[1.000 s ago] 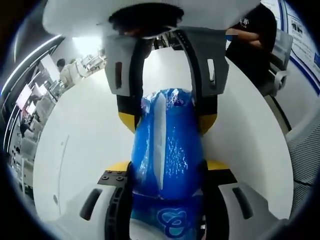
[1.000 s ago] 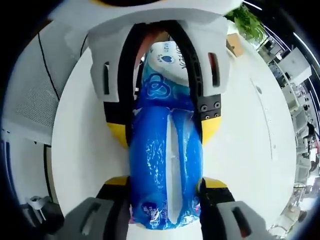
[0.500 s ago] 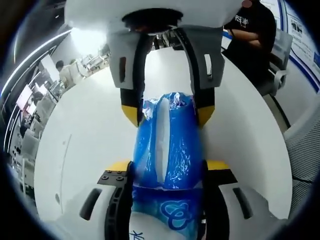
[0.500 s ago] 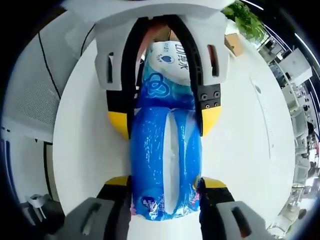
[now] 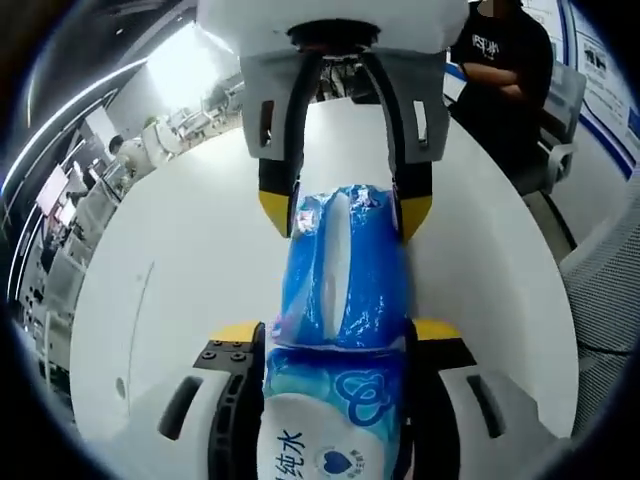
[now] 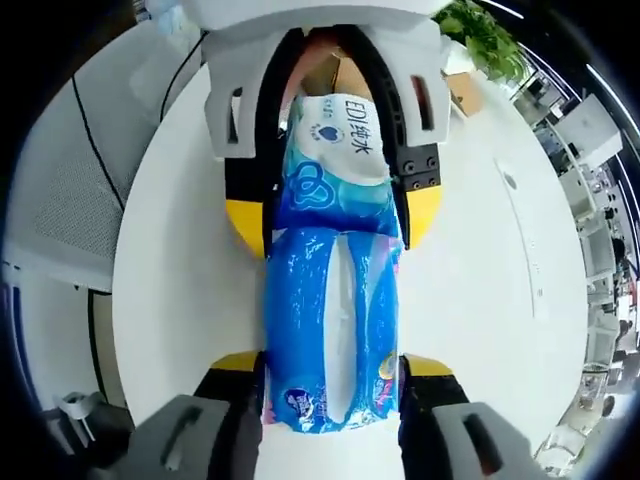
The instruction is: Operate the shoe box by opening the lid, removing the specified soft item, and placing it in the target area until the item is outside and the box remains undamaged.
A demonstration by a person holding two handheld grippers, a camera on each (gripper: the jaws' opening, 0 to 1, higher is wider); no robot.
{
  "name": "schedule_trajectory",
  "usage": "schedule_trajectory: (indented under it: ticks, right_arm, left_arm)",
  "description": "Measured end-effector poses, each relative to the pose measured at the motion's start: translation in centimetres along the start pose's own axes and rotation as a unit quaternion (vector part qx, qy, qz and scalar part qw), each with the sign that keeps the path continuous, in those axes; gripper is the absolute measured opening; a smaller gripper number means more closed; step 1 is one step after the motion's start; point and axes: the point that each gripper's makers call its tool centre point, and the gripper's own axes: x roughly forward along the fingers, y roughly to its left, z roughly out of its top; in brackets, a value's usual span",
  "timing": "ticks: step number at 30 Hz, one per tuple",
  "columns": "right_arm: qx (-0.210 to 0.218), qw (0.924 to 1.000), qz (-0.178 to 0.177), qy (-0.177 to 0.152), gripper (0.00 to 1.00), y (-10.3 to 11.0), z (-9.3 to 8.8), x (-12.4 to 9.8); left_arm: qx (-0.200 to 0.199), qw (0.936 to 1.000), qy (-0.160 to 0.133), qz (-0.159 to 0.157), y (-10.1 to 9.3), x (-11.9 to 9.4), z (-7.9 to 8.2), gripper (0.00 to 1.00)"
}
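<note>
The blue tissue pack (image 5: 340,300) was already out of the shoe box and hung between the two grippers above the round white table (image 5: 180,260). The left gripper (image 5: 338,335) had its jaws drawn in against one end of the pack, and the right gripper (image 6: 330,365) pinched the other end the same way, so each clamped the soft wrapper from both sides. In the left gripper view the right gripper came in from twelve o'clock, its yellow tips pressed to the far end of the pack.

I judged the step to be the carry to the target area, with lid and removal behind it. The next move would call for lowering the pack level onto the table and easing both grips off together, since the wrapper was slack and might sag or slip.

The left gripper view showed a person in a dark shirt (image 5: 500,70) seated at two o'clock. The right gripper view instead showed a brown cardboard piece (image 6: 335,72) at twelve o'clock, perhaps the box, and a green plant (image 6: 480,25) at one o'clock.
</note>
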Motion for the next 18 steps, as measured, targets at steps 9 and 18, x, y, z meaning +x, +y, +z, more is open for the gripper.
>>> schedule_trajectory:
  ticks: [9, 18]
  right_arm:
    - [0.028, 0.9993, -0.005, -0.024, 0.52, -0.4, 1.4, -1.3]
    - [0.106, 0.9907, -0.021, -0.083, 0.51, -1.4, 3.4, -2.5]
  left_arm:
    - [-0.017, 0.9996, -0.021, 0.010, 1.3, -2.1, 0.2, 0.58]
    - [-0.044, 0.9980, -0.040, 0.021, 1.9, -5.3, 0.0, 0.59]
